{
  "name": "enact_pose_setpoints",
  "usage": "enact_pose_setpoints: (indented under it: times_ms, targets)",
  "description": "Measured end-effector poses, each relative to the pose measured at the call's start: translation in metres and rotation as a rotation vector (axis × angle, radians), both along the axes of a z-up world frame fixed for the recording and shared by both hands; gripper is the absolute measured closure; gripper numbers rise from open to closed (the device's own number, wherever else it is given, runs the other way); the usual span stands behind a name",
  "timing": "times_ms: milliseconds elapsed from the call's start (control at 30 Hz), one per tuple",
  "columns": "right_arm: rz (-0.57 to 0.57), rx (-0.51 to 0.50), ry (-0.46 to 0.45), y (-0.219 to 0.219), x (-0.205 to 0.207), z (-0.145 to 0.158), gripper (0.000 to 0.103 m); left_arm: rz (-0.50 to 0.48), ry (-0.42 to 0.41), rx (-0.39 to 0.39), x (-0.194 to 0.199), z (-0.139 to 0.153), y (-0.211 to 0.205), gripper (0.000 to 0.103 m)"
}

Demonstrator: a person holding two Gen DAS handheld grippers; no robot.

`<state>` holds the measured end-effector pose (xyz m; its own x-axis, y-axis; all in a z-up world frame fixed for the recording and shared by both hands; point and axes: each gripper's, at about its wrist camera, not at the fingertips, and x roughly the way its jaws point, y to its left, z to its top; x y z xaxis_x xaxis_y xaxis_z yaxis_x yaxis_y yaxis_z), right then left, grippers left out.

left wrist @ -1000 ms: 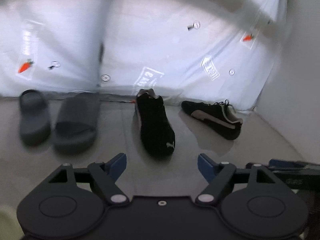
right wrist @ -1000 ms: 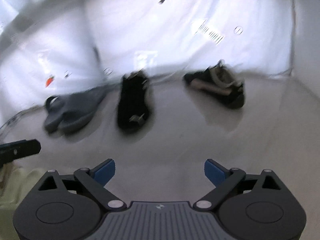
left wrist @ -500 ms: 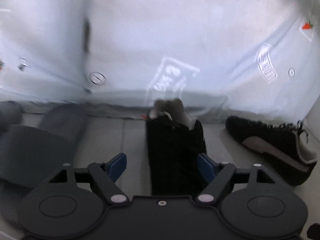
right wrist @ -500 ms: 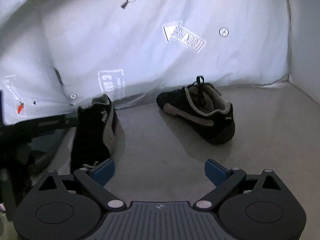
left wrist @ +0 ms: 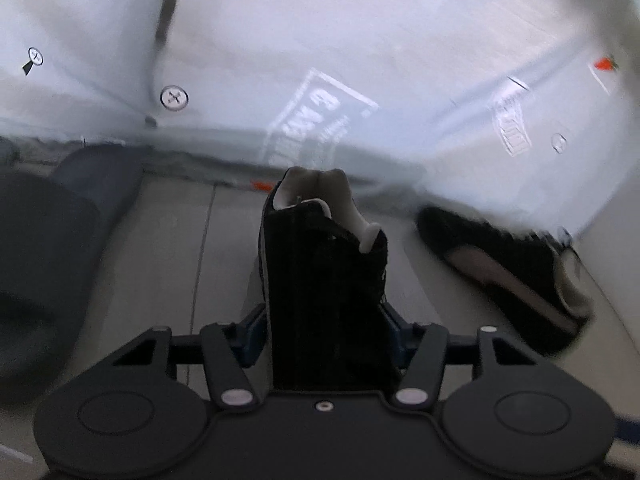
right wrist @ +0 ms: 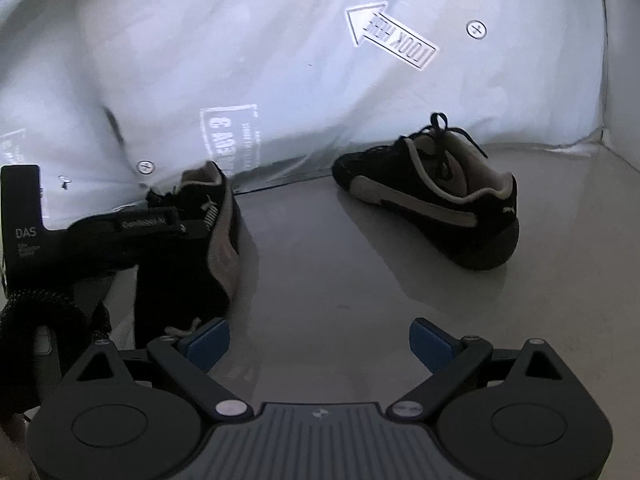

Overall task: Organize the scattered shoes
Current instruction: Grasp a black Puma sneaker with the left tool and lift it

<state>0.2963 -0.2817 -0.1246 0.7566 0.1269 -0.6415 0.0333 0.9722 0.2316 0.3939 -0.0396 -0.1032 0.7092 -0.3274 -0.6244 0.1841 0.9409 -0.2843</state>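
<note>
A black sneaker point(left wrist: 324, 280) with a pale lining stands on the floor between the fingers of my left gripper point(left wrist: 320, 326), whose blue pads press its sides near the toe. It also shows in the right wrist view point(right wrist: 208, 240), with the left gripper over it. A second black sneaker point(left wrist: 516, 276) with a grey stripe lies to the right; in the right wrist view it point(right wrist: 432, 204) sits ahead near the sheet. My right gripper point(right wrist: 320, 344) is open and empty above bare floor.
Two dark grey slides point(left wrist: 48, 240) lie at the left. A white printed sheet point(left wrist: 320, 80) hangs behind the shoes and meets the grey floor point(right wrist: 320, 280). A white wall point(right wrist: 624, 80) closes the right side.
My left gripper has moved forward over the near black sneaker and closed on it. My right gripper has moved closer to the second sneaker and stayed open.
</note>
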Motion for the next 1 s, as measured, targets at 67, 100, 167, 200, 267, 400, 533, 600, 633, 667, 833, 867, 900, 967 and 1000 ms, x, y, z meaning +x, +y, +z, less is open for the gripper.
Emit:
enact_pose_setpoints:
  times_ms: [67,100,167,200,267,400,533,600,633,667,833,867,900,967,1000]
  targets:
    - [-0.008,-0.007,-0.013,-0.002,-0.015,0.009,0.006,-0.016,0.012,0.006,-0.014,0.002,-0.001,0.045]
    - [-0.012,-0.013,-0.018,-0.004,-0.021,0.012,0.006,-0.022,0.023,0.006,-0.026,0.004,-0.003,0.045]
    - [-0.024,-0.024,-0.029,-0.008,-0.037,0.018,0.006,-0.027,0.064,0.000,-0.064,0.008,-0.011,0.045]
    - [-0.040,-0.024,-0.032,-0.013,-0.052,0.023,0.006,-0.026,0.083,0.001,-0.080,0.009,-0.017,0.045]
    - [-0.062,-0.023,-0.036,-0.020,-0.071,0.028,0.006,-0.026,0.105,0.013,-0.107,0.013,-0.030,0.045]
    - [-0.100,-0.026,-0.024,-0.035,-0.125,0.035,0.006,-0.013,0.121,0.011,-0.145,0.014,-0.050,0.045]
    - [-0.088,-0.065,0.005,-0.045,-0.163,0.033,0.006,-0.013,0.124,0.003,-0.192,0.007,-0.076,0.044]
    - [-0.083,-0.083,0.027,-0.056,-0.183,0.032,0.006,-0.022,0.134,0.001,-0.209,0.006,-0.093,0.044]
    - [-0.082,-0.087,0.031,-0.058,-0.189,0.032,0.006,-0.028,0.140,0.001,-0.213,0.005,-0.098,0.043]
    - [-0.084,-0.094,0.031,-0.063,-0.200,0.033,0.006,-0.035,0.145,0.001,-0.215,0.005,-0.101,0.043]
    - [-0.144,-0.089,0.057,-0.079,-0.239,0.034,0.006,-0.135,0.167,0.007,-0.232,0.004,-0.119,0.039]
    - [-0.153,-0.088,0.059,-0.079,-0.247,0.033,0.006,-0.152,0.176,0.010,-0.236,0.005,-0.120,0.039]
    - [-0.163,-0.088,0.061,-0.079,-0.254,0.033,0.006,-0.158,0.179,0.010,-0.239,0.005,-0.119,0.039]
    - [-0.177,-0.086,0.064,-0.079,-0.259,0.032,0.006,-0.171,0.173,0.004,-0.243,0.012,-0.112,0.039]
    - [-0.183,-0.081,0.063,-0.079,-0.261,0.032,0.006,-0.179,0.165,0.000,-0.244,0.016,-0.108,0.039]
